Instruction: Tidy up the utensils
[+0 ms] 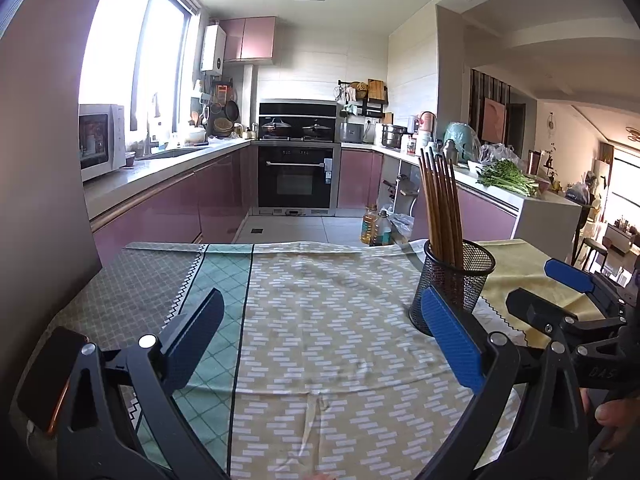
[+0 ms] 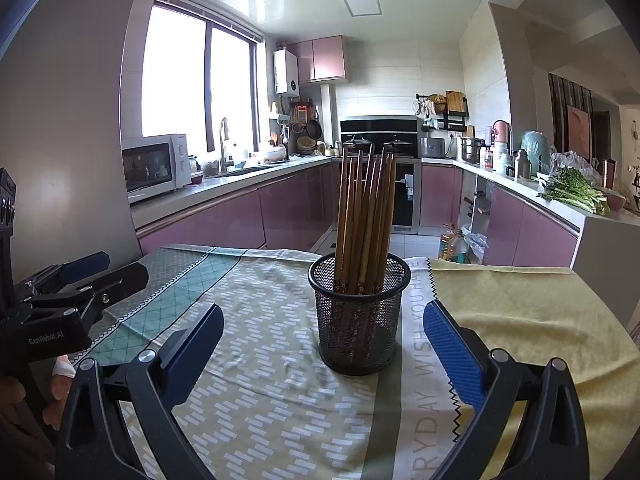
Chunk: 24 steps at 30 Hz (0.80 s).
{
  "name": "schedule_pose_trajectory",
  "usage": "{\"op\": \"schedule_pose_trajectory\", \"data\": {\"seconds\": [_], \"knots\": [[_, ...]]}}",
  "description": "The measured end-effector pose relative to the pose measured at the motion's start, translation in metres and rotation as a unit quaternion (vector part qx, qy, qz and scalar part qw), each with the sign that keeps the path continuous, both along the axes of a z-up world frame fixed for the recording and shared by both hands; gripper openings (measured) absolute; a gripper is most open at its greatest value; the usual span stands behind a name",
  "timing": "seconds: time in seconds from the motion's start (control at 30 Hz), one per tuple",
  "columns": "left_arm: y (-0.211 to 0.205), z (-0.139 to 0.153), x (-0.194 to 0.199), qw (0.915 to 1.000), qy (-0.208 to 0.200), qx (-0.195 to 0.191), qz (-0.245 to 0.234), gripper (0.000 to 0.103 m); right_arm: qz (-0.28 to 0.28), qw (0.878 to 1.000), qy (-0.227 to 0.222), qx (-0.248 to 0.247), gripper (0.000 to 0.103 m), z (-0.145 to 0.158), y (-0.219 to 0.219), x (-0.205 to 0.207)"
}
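Note:
A black mesh cup point(image 2: 360, 320) stands upright on the patterned tablecloth point(image 2: 260, 400) and holds several brown chopsticks point(image 2: 364, 216), tips down. My right gripper point(image 2: 324, 309) is open and faces the cup, which sits centred just beyond its fingertips, untouched. In the left wrist view the cup point(image 1: 460, 276) and chopsticks point(image 1: 440, 208) are ahead on the right, partly behind my right finger's blue pad point(image 1: 452, 336). My left gripper point(image 1: 320, 312) is open over bare cloth with nothing between its fingers. The right gripper point(image 1: 534, 280) shows to the right of the cup, apart from it.
A yellow towel point(image 2: 520, 312) covers the table's right side. A dark phone point(image 1: 52, 376) lies at the near left edge. The left gripper point(image 2: 120, 268) appears at the far left. Beyond the table are the kitchen floor, oil bottles point(image 1: 376, 226) and counters.

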State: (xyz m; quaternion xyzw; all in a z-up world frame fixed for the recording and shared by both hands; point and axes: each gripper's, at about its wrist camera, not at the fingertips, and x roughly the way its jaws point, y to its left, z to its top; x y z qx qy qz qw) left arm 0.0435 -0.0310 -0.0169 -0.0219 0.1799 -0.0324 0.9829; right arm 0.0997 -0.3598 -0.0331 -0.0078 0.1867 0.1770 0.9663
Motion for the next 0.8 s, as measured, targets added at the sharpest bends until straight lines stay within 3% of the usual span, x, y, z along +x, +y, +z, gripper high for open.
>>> {"op": "schedule_pose_trajectory", "data": {"seconds": [0.8], "knots": [[0.001, 0.005, -0.016, 0.9997, -0.021, 0.005, 0.014, 0.097, 0.005, 1.000, -0.008, 0.009, 0.097, 0.003, 0.000, -0.010]]}}
